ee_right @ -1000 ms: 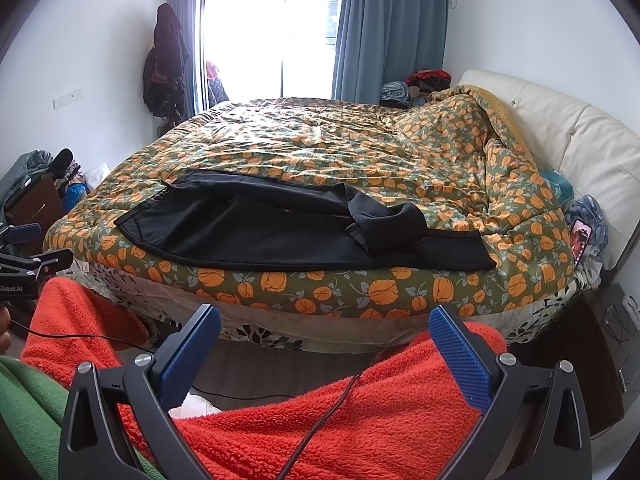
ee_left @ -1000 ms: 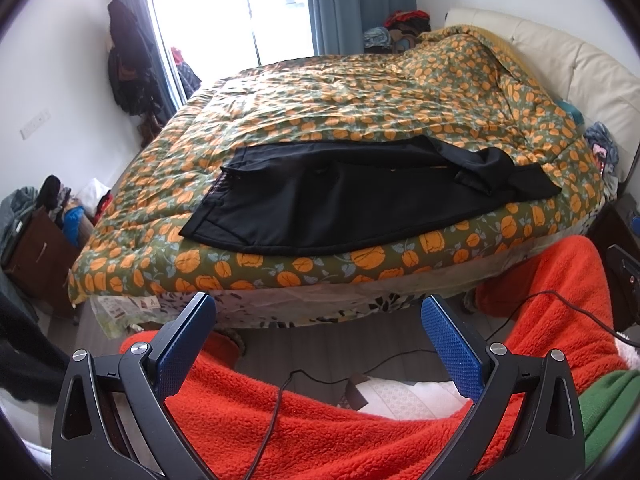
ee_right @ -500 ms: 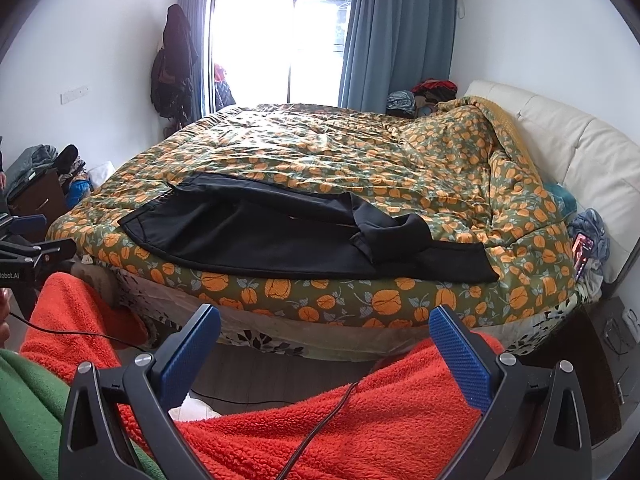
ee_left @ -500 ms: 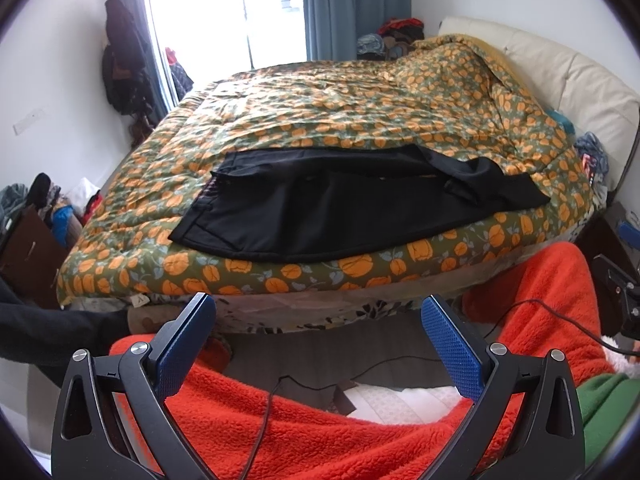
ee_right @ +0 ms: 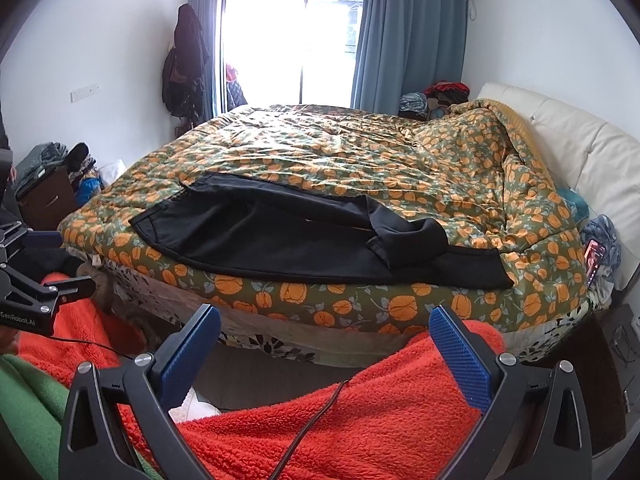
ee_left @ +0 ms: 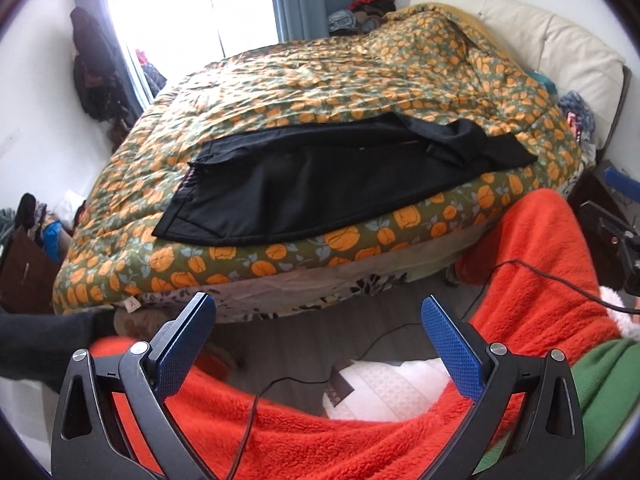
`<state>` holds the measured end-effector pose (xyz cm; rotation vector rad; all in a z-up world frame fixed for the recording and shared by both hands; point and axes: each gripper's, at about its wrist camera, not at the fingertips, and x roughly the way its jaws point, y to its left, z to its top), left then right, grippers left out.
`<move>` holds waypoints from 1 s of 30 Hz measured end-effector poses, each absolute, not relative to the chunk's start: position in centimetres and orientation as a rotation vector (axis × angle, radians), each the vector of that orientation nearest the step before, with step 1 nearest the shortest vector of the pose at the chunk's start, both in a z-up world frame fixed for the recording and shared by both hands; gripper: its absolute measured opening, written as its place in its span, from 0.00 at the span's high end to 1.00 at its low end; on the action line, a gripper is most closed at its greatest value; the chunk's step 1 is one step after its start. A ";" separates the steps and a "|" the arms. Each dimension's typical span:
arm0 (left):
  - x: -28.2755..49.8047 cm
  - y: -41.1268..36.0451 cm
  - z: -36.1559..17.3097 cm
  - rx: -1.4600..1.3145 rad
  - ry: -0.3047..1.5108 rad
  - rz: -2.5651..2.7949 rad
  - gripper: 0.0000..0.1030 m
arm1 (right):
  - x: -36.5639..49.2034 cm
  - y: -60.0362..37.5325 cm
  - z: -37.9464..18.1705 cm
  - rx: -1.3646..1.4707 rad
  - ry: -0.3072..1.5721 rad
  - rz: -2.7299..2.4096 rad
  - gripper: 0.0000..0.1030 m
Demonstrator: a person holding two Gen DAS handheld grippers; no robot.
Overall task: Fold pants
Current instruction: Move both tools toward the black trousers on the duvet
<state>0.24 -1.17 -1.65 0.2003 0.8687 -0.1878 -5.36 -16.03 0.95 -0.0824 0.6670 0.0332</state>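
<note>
Black pants (ee_left: 320,184) lie lengthwise along the near edge of the bed on an orange-patterned quilt (ee_left: 340,80), waistband at the left, one leg end bunched and folded back at the right. They also show in the right wrist view (ee_right: 304,240). My left gripper (ee_left: 318,336) is open and empty, held low in front of the bed, well short of the pants. My right gripper (ee_right: 324,344) is open and empty, also below the bed edge. The left gripper's body shows at the left of the right wrist view (ee_right: 36,292).
The person's red fleece legs (ee_right: 360,432) and a black cable (ee_left: 256,420) lie under both grippers. A cream headboard (ee_right: 580,152) is at the right, a phone (ee_right: 594,254) beside it. Clothes and a brown cabinet (ee_right: 44,196) stand at the left, a window (ee_right: 288,40) behind.
Both grippers have risen and shifted slightly, so the bed sits a little lower and nearer in both views. The left view has tilted. The pants have not moved; both grippers stay open.
</note>
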 end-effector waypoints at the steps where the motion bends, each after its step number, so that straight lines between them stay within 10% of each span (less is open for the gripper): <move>1: 0.2 -1.1 -1.3 0.207 0.850 -0.190 0.00 | -5.3 -16.0 1.0 -0.071 0.663 0.032 0.00; 30: -1.1 -3.5 0.9 0.297 0.713 -0.197 0.00 | -5.2 -14.9 2.4 -0.105 0.595 0.056 0.00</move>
